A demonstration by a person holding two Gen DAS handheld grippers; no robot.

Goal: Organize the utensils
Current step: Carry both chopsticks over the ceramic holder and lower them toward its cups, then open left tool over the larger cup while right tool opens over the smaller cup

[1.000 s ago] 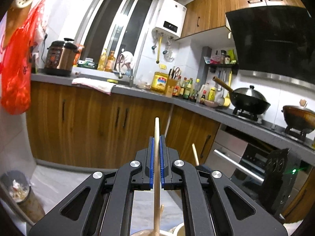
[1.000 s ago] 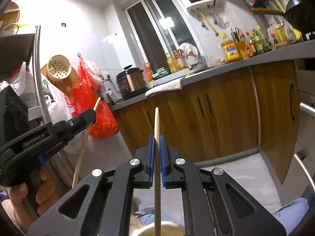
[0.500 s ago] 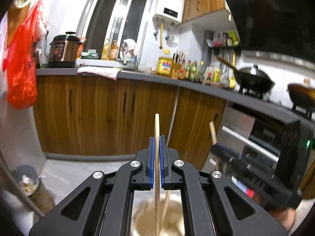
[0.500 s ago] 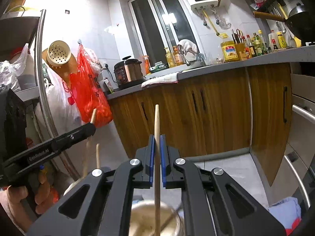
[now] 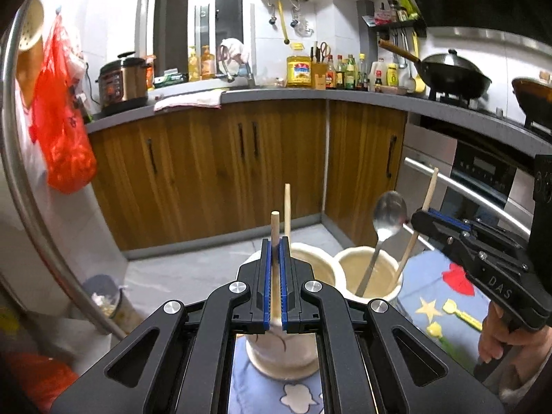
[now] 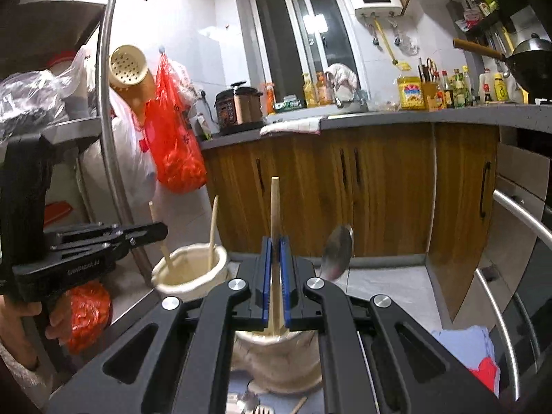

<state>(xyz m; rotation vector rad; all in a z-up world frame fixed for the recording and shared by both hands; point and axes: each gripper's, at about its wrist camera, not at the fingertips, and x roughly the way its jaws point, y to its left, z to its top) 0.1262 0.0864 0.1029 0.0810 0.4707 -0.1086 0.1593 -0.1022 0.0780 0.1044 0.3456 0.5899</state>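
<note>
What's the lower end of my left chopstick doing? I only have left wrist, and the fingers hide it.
Observer: In the right wrist view, the left chopstick, held by the left gripper, dips inside the left holder, next to a loose chopstick leaning there.
Operator: Right fingers closed?
Observer: Yes. The right gripper clamps the right chopstick, whose lower end is in the right holder.
Operator: Anything unsorted?
Observer: A wooden stick end and what look like fork tines lie in front of the right holder.
</note>
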